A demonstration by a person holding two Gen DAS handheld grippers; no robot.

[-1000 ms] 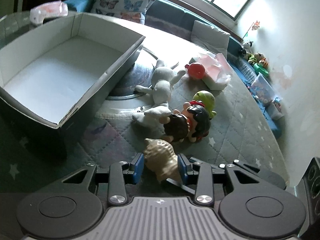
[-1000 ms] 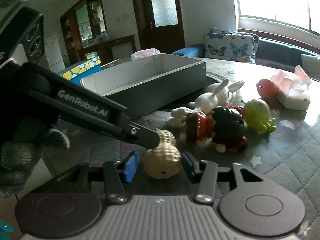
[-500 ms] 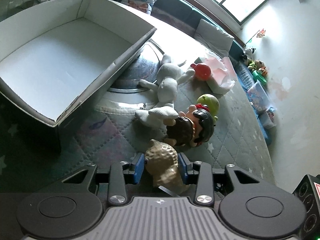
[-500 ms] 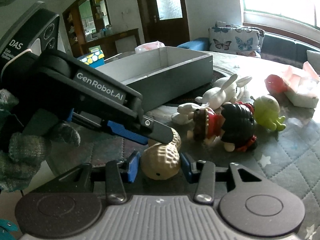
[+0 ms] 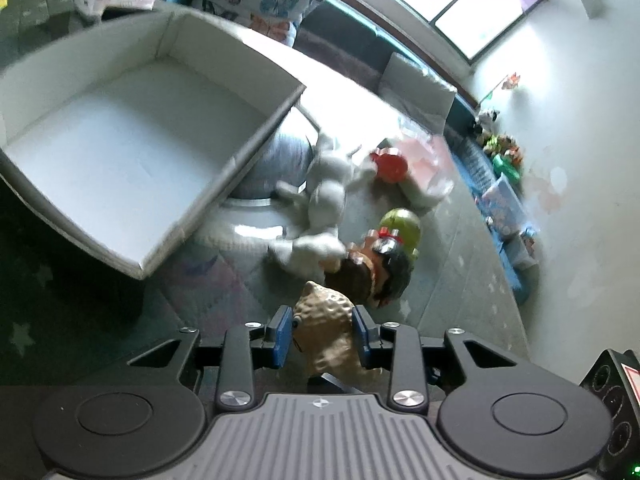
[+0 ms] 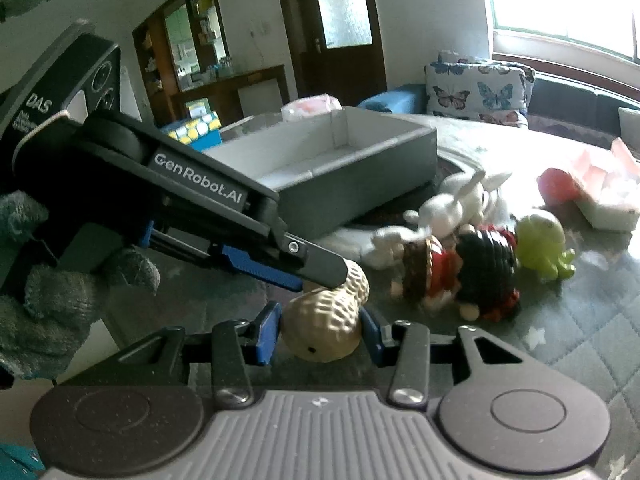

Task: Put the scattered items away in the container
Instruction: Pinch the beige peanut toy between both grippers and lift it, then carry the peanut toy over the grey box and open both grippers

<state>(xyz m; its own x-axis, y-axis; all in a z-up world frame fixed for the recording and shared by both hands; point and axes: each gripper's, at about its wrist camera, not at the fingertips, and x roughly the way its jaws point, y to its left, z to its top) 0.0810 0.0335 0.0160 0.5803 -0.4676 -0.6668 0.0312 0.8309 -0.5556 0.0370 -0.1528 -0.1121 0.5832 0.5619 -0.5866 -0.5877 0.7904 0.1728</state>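
Quilted grey cloth point(image 5: 460, 280) printed with pale stars covers the counter, with a sofa and bright windows behind. At your far left stands the container, a stiff cardboard box point(image 5: 120, 152), grey outside, white inside, straight-walled and holding nothing yet. Just right of its near corner, your left gripper point(image 5: 322, 330) has its blue-padded fingers closed to the width of the peanut toy point(image 5: 326, 320), both pads touching its flanks. The peanut is tan, two-lobed and dimpled all over like a real shell, probably hard hollow plastic. From the other side, your right gripper point(image 6: 320, 330) brackets the same peanut. Its fingers are parted about as wide as the toy, and whether they press on it cannot be told. So the step in hand looks like the first pick. Next, let one tool give way, raise the peanut above the box wall, carry it left and drop it onto the white floor. Further right wait a white rabbit point(image 5: 328, 192), soft and limp by its look, a glossy dark-haired doll point(image 5: 380, 272) touching it, a smooth green creature point(image 5: 400, 226), a round red piece point(image 5: 390, 166) and a crinkly pink pack point(image 5: 428, 168).
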